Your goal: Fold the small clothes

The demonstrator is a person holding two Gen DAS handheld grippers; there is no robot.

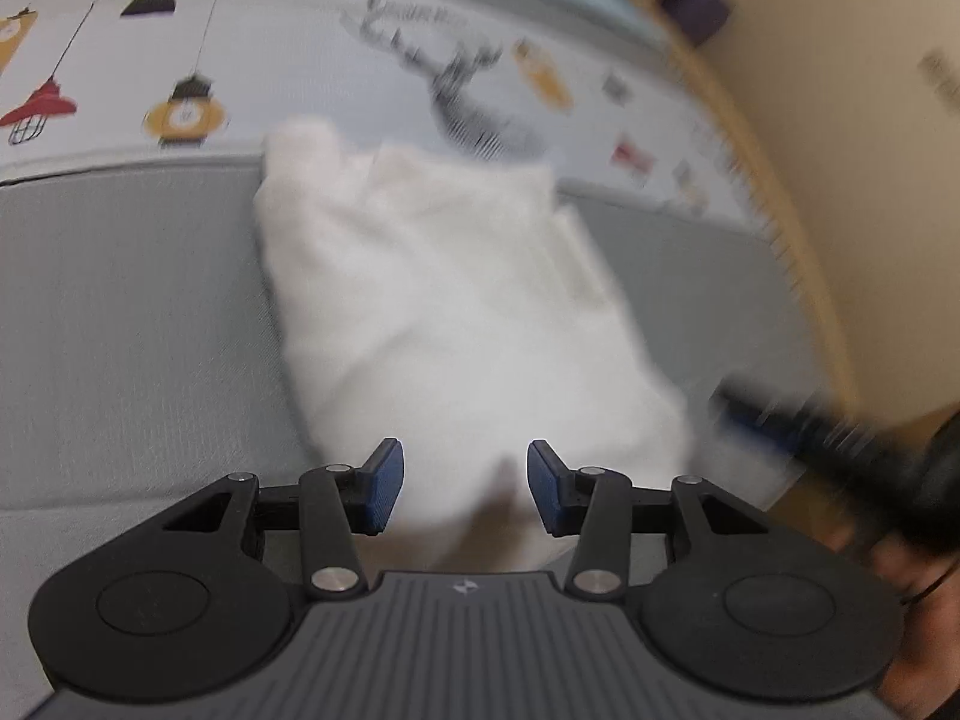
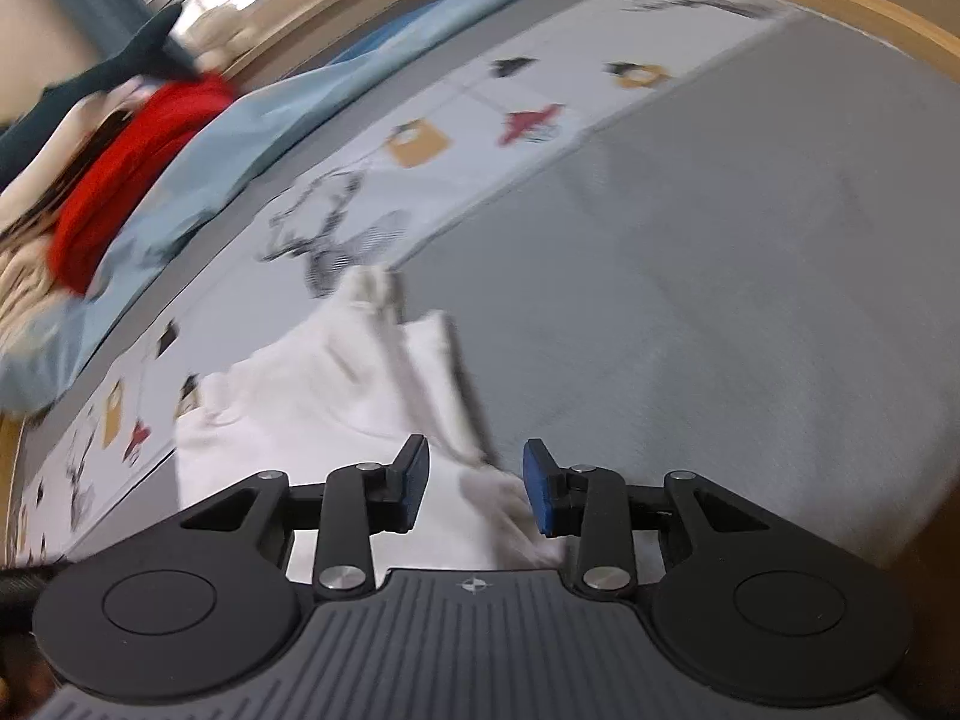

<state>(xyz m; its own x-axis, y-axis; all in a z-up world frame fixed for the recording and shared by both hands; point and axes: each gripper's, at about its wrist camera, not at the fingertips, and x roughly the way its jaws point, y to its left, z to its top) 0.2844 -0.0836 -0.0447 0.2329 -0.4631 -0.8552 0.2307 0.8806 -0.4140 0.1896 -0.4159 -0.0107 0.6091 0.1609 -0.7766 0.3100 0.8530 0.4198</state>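
My left gripper [image 1: 465, 489] has its jaws spread wide, nothing between them, with the white garment [image 1: 444, 300] filling mid-frame on the grey mat [image 1: 132, 312]. My right gripper [image 2: 476, 483] is parted too, the garment's edge blurred at lower centre, contact unclear.

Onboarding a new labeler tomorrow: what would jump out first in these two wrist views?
The white garment stands out first, lying on the grey mat just ahead of both grippers. The left gripper and right gripper both have open jaws with blue pads, poised at the near edge of the cloth. Next is the cartoon-printed strip behind the garment, and in the right wrist view a red cloth on the pile at far left.
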